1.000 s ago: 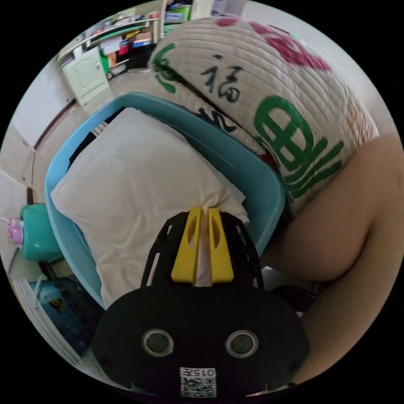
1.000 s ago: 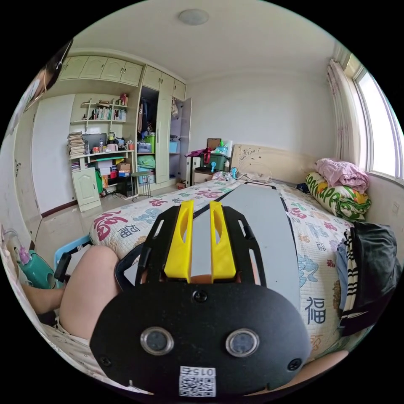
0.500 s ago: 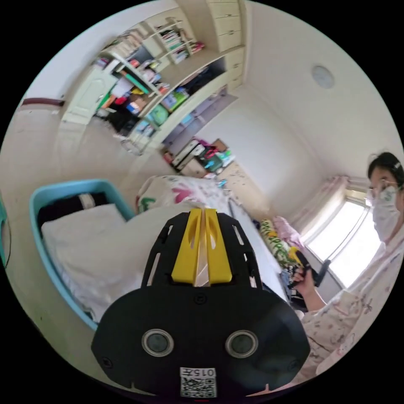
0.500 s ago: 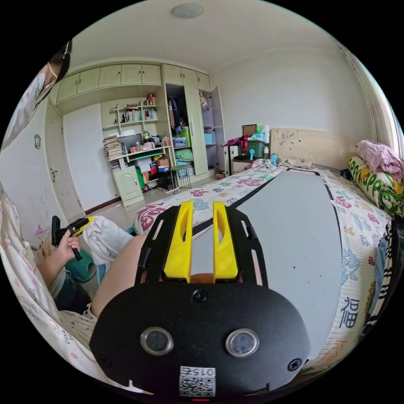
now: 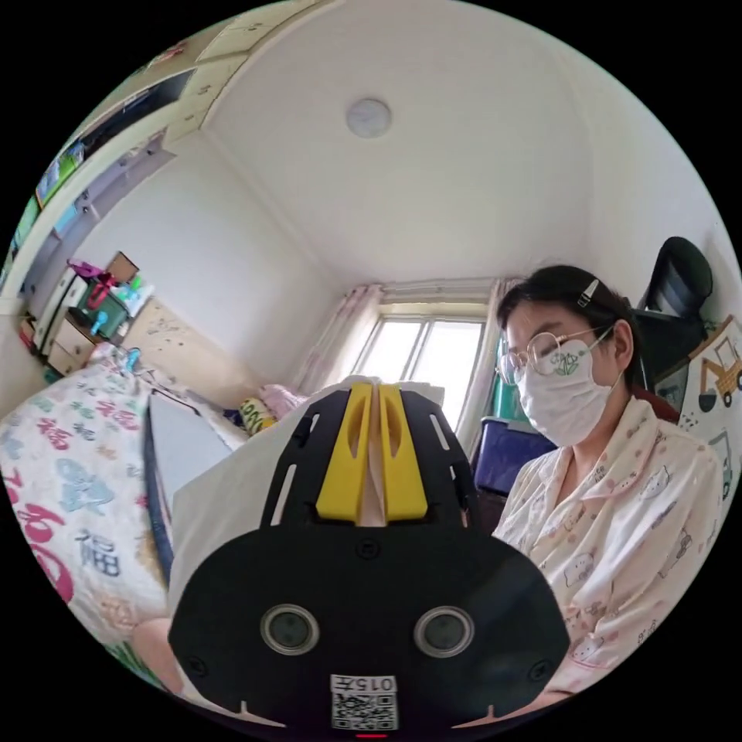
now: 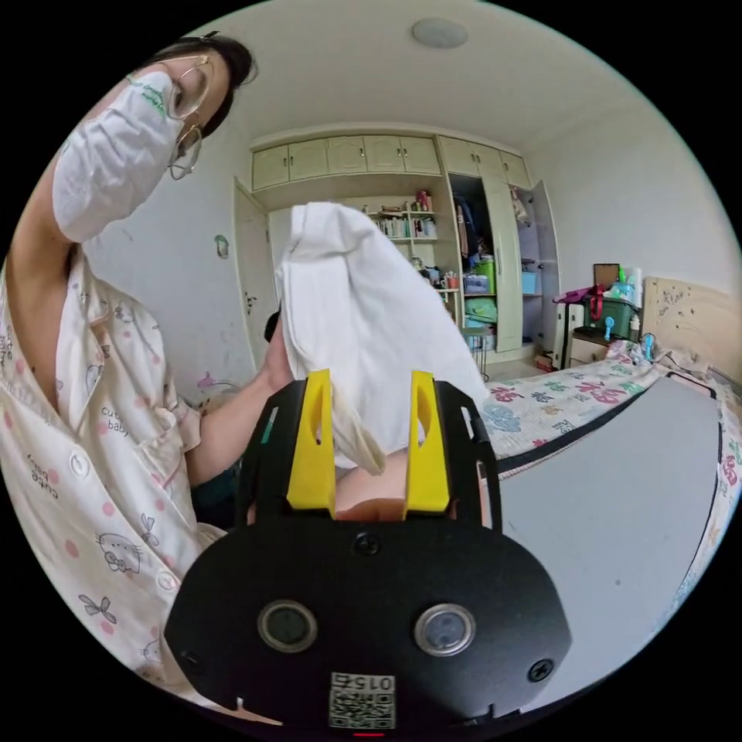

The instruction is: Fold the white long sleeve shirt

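Both jaws of the left hand-held gripper (image 5: 373,456) pinch the white shirt (image 6: 363,325) — aloft.

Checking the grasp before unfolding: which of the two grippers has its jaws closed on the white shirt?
The left gripper: its yellow jaws pinch the white shirt between them. The right gripper stands open, the cloth hanging between its spread jaws.

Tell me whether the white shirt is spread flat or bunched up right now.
Bunched up: the white shirt hangs in folds above the grey board, pinched by the left gripper.
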The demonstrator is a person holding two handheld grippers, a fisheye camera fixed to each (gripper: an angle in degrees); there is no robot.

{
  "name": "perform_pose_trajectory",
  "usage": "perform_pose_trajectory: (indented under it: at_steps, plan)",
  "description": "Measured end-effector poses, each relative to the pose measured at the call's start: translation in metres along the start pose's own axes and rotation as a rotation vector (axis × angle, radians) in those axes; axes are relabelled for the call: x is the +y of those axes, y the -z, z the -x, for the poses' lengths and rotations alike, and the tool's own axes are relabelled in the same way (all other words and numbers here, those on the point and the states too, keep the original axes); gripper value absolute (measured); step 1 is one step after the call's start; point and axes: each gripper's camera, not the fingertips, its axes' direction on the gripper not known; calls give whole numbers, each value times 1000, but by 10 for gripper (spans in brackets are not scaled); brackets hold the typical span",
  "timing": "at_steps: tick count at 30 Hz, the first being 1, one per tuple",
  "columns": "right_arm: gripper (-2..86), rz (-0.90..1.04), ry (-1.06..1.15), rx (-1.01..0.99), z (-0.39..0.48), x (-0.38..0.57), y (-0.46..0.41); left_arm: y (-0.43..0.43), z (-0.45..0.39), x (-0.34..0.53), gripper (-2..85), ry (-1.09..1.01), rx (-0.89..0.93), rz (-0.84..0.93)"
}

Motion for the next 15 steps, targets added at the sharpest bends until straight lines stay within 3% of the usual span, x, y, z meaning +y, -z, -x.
perform_pose_trajectory:
  at_steps: [11, 13, 15]
  plan:
    - [117, 5, -57, 144, -86, -75, 81, -233, 138, 58, 9, 217, 285, 52]
    - [77, 27, -137, 212, -132, -79, 76, -255, 168, 69, 13, 258, 191, 103]
    - [53, 35, -290, 241, -182, -69, 69, -262, 207, 88, 21, 351, -34, 164]
